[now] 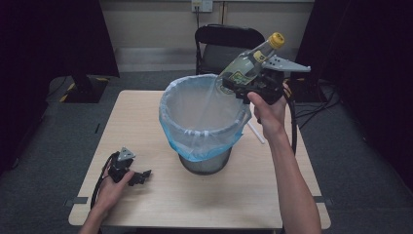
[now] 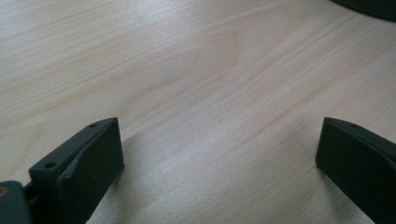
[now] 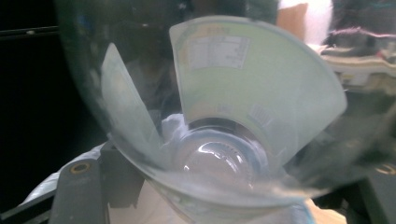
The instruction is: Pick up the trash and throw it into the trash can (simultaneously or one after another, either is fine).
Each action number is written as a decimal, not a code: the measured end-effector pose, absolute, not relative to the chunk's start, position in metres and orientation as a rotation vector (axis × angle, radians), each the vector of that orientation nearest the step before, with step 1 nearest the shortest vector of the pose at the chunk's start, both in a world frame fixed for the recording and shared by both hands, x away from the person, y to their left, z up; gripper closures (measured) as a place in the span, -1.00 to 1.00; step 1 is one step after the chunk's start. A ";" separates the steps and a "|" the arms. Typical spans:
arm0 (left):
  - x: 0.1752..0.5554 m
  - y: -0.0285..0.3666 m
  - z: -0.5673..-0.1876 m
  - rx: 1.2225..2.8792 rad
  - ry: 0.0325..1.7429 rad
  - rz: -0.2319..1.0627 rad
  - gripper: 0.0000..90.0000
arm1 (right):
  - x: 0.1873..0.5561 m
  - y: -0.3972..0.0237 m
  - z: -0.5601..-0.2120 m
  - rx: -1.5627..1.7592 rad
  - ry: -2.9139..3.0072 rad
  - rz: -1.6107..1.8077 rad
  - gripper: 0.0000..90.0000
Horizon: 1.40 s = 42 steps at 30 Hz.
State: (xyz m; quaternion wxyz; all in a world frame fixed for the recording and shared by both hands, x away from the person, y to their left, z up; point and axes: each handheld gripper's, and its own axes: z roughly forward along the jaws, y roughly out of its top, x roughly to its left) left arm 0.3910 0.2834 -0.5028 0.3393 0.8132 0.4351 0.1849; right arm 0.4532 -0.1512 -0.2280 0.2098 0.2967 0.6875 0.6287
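High view shows the right gripper (image 1: pixel 257 84) with its jaws clamped on a clear plastic bottle (image 1: pixel 246 63), held over the far right rim of the lined bin (image 1: pixel 202 124). The bottle's long axis tilts, yellow cap up and away, base pointing down into the bin, so a release would likely drop it inside. The left gripper (image 1: pixel 141 176) rests on the tabletop (image 1: pixel 243 195), jaws wide apart and empty.
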 end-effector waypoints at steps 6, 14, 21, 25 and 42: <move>0.391 0.283 -0.503 2.118 1.133 0.482 -0.99 | 0.454 -0.138 -0.229 0.812 1.978 1.765 -0.39; 0.391 0.283 -0.503 2.118 1.133 0.481 -0.99 | 0.452 -0.125 -0.230 0.773 2.067 1.768 -0.40; 0.391 0.283 -0.503 2.118 1.133 0.481 -0.99 | 0.452 -0.114 -0.229 0.757 2.100 1.730 -0.45; 0.391 0.283 -0.503 2.116 1.132 0.480 -0.99 | 0.455 -0.110 -0.231 0.748 2.111 1.724 -0.44; 0.391 0.284 -0.503 2.113 1.147 0.486 -1.00 | 0.456 -0.112 -0.230 0.748 2.098 1.749 -0.54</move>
